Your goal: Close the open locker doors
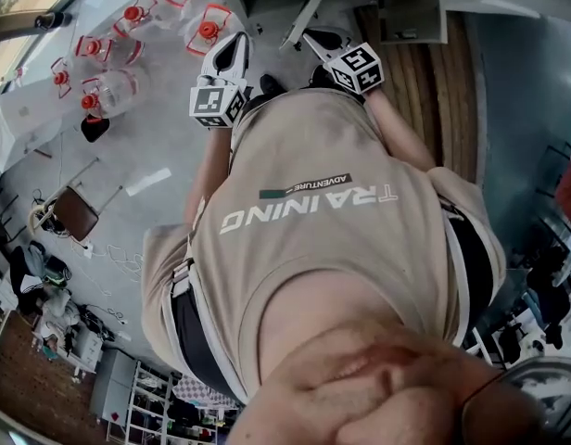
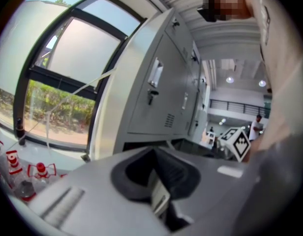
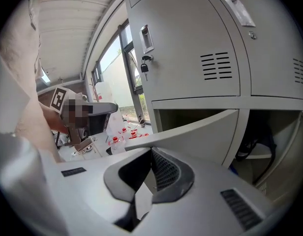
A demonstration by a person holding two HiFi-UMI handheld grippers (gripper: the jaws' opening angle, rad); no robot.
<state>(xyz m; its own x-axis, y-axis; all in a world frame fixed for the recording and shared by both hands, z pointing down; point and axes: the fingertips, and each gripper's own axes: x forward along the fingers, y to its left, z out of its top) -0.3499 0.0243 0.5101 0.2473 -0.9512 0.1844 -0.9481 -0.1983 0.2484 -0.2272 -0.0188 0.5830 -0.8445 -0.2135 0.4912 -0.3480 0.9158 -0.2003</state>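
The right gripper (image 3: 152, 175) and left gripper (image 2: 159, 177) both have their jaws pressed together, empty. Ahead of the right one, the lower locker door (image 3: 200, 131) stands swung out. A glancing push could slide off its thin edge, or the door may rebound unlatched.

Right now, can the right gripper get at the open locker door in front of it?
Probably yes. The open locker door stands out just ahead of the right gripper, with nothing between them. Its jaws look shut and empty.
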